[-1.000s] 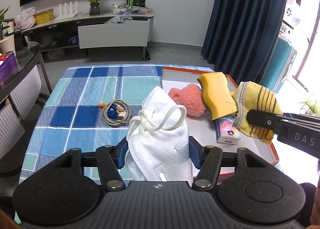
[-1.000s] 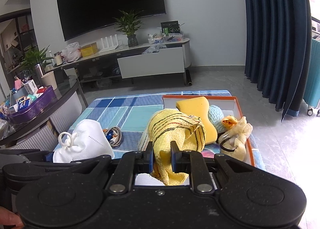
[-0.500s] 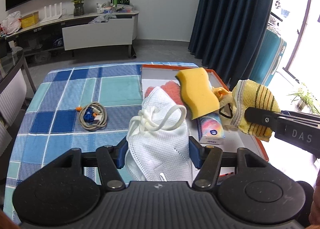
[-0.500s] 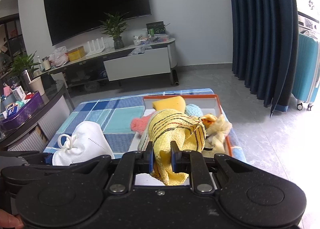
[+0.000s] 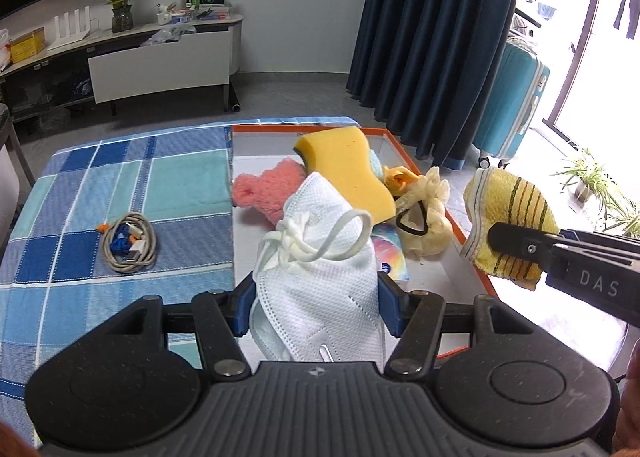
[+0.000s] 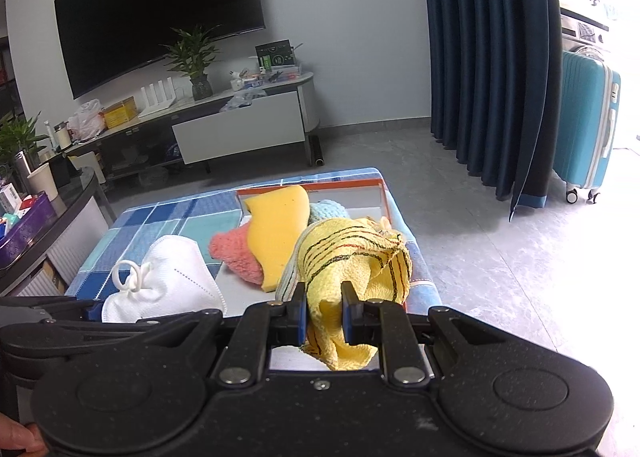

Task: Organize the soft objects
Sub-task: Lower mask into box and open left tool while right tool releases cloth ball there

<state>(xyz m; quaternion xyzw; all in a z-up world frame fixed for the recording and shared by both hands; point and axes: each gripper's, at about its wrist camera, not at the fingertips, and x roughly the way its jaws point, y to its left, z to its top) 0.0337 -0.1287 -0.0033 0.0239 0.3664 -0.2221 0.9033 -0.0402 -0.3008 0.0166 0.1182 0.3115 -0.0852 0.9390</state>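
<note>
Carrying a soft thing in each hand, the person holds both loads over the orange-rimmed tray (image 5: 460, 231) that lies on the checked counter (image 5: 120, 177). The left gripper (image 5: 316, 307) has its jaws clamped on a white face mask (image 5: 320, 257), whose looped straps stick up at twelve o'clock from the grip; the mask hangs above the near end of the tray. The right gripper (image 6: 324, 313) has its jaws pinched tight on a yellow striped cloth (image 6: 352, 257), which in the left wrist view hangs at about three o'clock, just outside the tray's right rim. Already in the tray lie a yellow sponge (image 5: 344, 165), a pink fluffy toy (image 5: 268, 189), a cream scrunchie (image 5: 424, 213) and a small printed packet (image 5: 388, 253); a coiled cable (image 5: 128, 241) rests well apart on the counter at nine o'clock. The step in hand looks like dropping both pieces into the tray. To do it well, each gripper should likely come low over bare tray floor before the jaws let go, so that nothing drapes over the rim. The cloth probably needs to move inward past the rim first. The mask straps could snag on a finger, so a clean wide release seems wise.
</note>
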